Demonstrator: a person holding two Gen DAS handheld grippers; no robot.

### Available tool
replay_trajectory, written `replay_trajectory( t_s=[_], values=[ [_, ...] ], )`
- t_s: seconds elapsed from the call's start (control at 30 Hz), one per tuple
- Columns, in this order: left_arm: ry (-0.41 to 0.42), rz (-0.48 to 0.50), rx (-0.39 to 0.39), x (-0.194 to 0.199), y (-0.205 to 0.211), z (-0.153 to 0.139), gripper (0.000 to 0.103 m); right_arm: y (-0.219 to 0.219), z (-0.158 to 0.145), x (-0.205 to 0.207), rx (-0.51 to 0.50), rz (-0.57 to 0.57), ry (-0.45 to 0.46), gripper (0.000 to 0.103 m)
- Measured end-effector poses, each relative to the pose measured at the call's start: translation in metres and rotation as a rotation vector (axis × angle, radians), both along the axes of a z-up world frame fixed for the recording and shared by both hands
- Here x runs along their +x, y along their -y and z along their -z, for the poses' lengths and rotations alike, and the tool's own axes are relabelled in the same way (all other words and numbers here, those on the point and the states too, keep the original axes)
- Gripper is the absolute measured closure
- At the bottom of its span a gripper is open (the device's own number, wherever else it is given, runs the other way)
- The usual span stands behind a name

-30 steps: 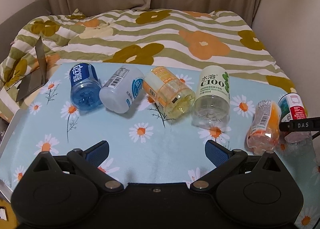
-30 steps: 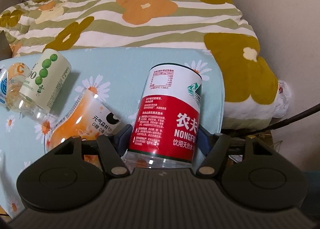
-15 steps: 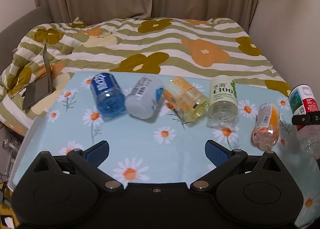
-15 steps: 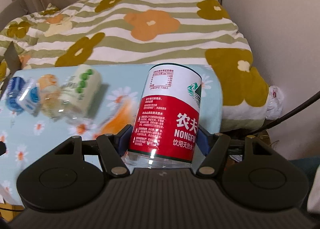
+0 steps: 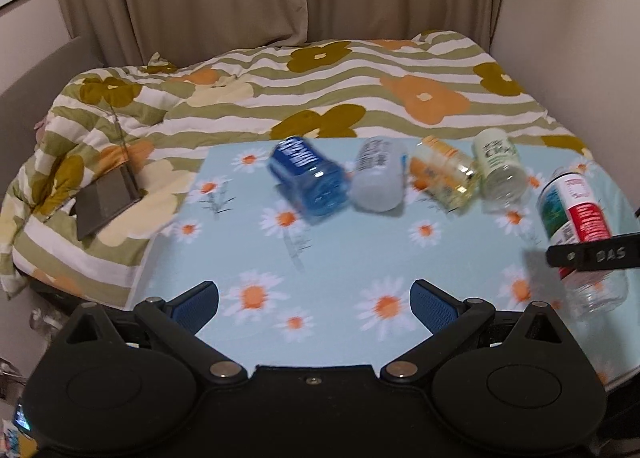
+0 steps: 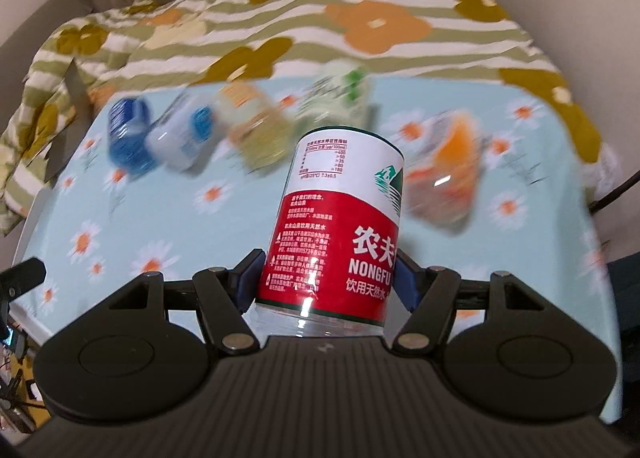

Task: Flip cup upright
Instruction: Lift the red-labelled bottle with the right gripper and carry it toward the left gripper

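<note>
My right gripper (image 6: pixel 326 282) has its jaws clamped on the red-and-white Nongfu cup (image 6: pixel 340 226), pads pressing its lower sides at the bottom centre of the right wrist view. The cup leans slightly, clear plastic end toward the camera. In the left wrist view that same cup (image 5: pixel 576 218) sits at the right edge, crossed by a black bar marked DAS. My left gripper (image 5: pixel 314 300) has its jaws spread wide with nothing between them, low in the frame over the daisy-print cloth (image 5: pixel 240 242). Further up, four cups lie on their sides in a row: blue (image 5: pixel 308 178), white (image 5: pixel 378 174), yellow (image 5: pixel 444 174), pale green (image 5: pixel 500 166). An orange cup (image 6: pixel 448 174), blurred, lies right of centre in the right wrist view. A striped floral quilt (image 5: pixel 360 86) fills the background.
</note>
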State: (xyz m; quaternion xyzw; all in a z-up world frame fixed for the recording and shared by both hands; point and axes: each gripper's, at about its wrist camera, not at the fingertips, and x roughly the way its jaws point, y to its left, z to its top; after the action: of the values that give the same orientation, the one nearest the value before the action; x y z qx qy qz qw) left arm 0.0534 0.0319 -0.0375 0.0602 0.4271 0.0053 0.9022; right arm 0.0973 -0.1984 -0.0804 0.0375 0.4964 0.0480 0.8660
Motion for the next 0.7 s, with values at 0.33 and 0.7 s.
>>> replay_trajectory(
  t_s=[0.33,0.7],
  values=[
    [-0.040,0.015,0.032,-0.012,-0.056,0.019,0.000,-0.063,0.039,-0.002,-0.034,-0.031,-0.009,0.021],
    [-0.053,0.023,0.047,-0.004,-0.079,0.025,0.000,-0.077,0.049,0.001,-0.110,-0.017,-0.012,0.006]
  ],
)
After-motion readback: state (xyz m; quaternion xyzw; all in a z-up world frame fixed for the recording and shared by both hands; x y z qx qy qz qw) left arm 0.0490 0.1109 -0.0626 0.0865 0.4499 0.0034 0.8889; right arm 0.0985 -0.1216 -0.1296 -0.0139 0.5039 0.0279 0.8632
